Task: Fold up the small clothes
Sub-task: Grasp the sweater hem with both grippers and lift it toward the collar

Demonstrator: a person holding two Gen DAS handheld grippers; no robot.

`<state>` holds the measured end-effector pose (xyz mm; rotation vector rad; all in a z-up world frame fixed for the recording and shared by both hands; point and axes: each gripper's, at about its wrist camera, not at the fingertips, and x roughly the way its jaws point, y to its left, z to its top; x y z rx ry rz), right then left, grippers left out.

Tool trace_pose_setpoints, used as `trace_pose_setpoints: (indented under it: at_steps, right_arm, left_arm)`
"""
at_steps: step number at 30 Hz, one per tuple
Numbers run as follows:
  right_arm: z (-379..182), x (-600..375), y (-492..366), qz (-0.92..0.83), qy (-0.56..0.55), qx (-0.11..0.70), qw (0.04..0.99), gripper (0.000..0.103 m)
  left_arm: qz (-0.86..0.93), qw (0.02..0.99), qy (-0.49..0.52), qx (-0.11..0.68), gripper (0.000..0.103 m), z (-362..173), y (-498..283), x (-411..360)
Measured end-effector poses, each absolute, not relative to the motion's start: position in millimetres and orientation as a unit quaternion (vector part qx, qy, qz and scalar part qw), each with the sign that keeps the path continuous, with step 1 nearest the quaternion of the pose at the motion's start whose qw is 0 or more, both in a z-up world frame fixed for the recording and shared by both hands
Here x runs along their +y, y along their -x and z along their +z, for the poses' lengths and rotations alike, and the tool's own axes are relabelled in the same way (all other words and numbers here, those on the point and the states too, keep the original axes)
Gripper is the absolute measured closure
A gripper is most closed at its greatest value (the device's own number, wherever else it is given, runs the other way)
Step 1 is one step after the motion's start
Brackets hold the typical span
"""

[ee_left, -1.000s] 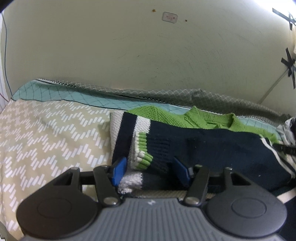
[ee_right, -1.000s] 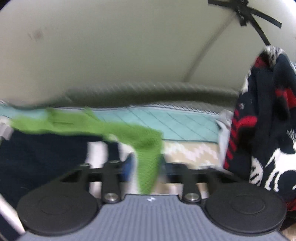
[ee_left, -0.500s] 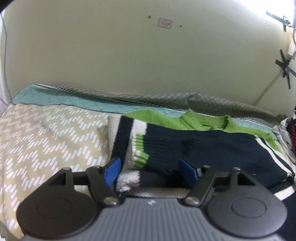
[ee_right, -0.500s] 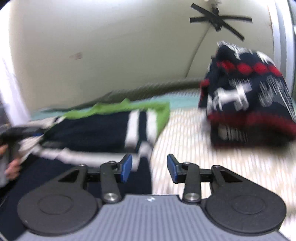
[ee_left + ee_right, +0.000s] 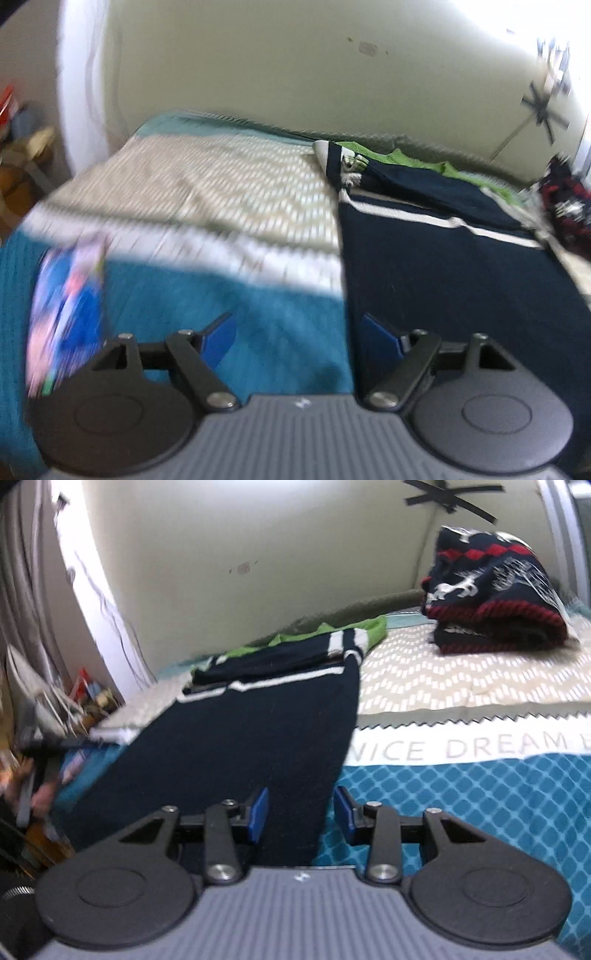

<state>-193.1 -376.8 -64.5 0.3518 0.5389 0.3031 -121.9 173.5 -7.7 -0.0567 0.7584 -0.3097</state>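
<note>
The navy sweater (image 5: 236,746) is lying lengthwise on the bed (image 5: 461,686), its sleeves folded in across the chest near the green collar (image 5: 295,638), its hem toward the cameras. The left tool (image 5: 295,338) is hovering wide open over the hem's left edge, gripping nothing; the right tool (image 5: 300,812) is hanging open over the right edge, also empty. The next step is likely the hem-to-collar fold — each tool pinching a bottom corner, both layers together, lifting evenly so the sleeves do not slide out. A folded patterned sweater (image 5: 495,602) is sitting well apart.
</note>
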Motion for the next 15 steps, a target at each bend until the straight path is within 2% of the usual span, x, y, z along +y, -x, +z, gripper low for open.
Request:
trace_pose_setpoints:
  at_steps: [5, 7, 10, 15]
  right_arm:
    - [-68, -390, 204, 0.208, -0.212, 0.285, 0.911, 0.061]
    - [-71, -391, 209, 0.222, -0.217, 0.299, 0.902, 0.058]
    - [-76, -394, 223, 0.229, -0.219, 0.309, 0.897, 0.050]
    - [-86, -403, 244, 0.239, -0.243, 0.310, 0.888, 0.050]
  left_arm:
    - [-0.179, 0.903, 0.072, 0.385, 0.026, -5, 178, 188]
    - [-0.192, 0.894, 0.074, 0.397, 0.031, -8, 189, 181]
    - [-0.192, 0.892, 0.055, 0.405, 0.033, -13, 203, 172]
    - [-0.213, 0.877, 0.104, 0.419, 0.030, -14, 208, 175]
